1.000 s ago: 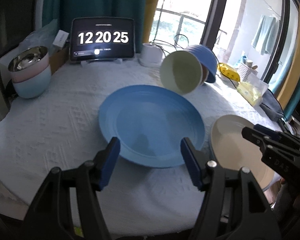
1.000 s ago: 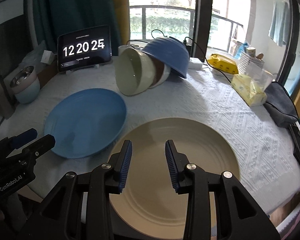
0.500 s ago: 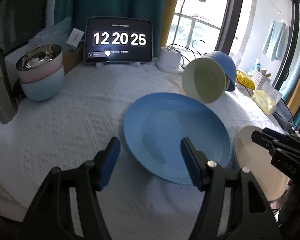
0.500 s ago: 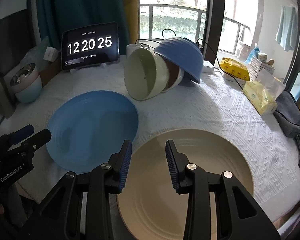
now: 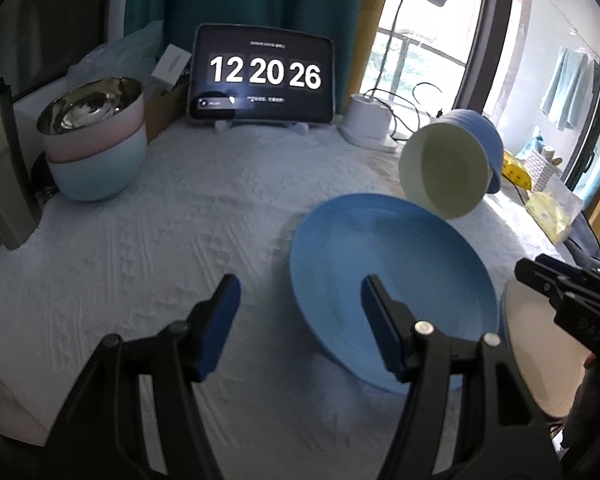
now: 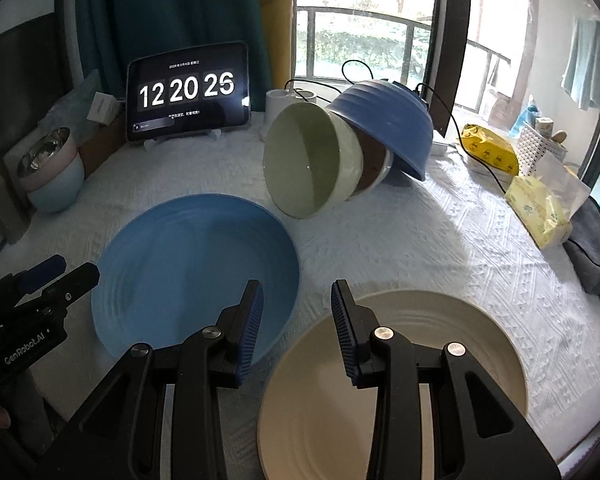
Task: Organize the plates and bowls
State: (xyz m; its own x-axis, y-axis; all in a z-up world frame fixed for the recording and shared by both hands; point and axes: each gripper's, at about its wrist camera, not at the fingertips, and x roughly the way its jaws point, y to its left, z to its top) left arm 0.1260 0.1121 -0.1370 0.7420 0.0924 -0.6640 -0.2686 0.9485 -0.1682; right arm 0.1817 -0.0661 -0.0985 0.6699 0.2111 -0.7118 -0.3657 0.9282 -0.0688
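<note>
A large blue plate (image 5: pixel 396 280) lies on the white cloth, with a cream plate (image 6: pixel 472 320) to its right at the table's front edge. My left gripper (image 5: pixel 296 312) is open and empty; its right finger hangs over the blue plate's near left part, its left finger over bare cloth. My right gripper (image 6: pixel 296 300) is open and empty above the gap between the two plates. Behind them a green bowl (image 6: pixel 300 164) lies tipped on its side, nested with a brown-and-white bowl (image 6: pixel 370 160) under an overturned blue bowl (image 6: pixel 384 120). Pink and pale-blue bowls (image 5: pixel 96 148) stand stacked at the far left.
A tablet clock (image 5: pixel 264 76) and a white lamp base (image 5: pixel 368 124) stand at the back. A steel flask (image 5: pixel 0 160) is at the left edge. Yellow packets (image 6: pixel 536 208) and a dark cloth (image 6: pixel 592 248) lie along the right side.
Both grippers have moved left. The left one has gone from centred on the blue plate to its left edge. The right one has gone from over the cream plate to the gap between the plates.
</note>
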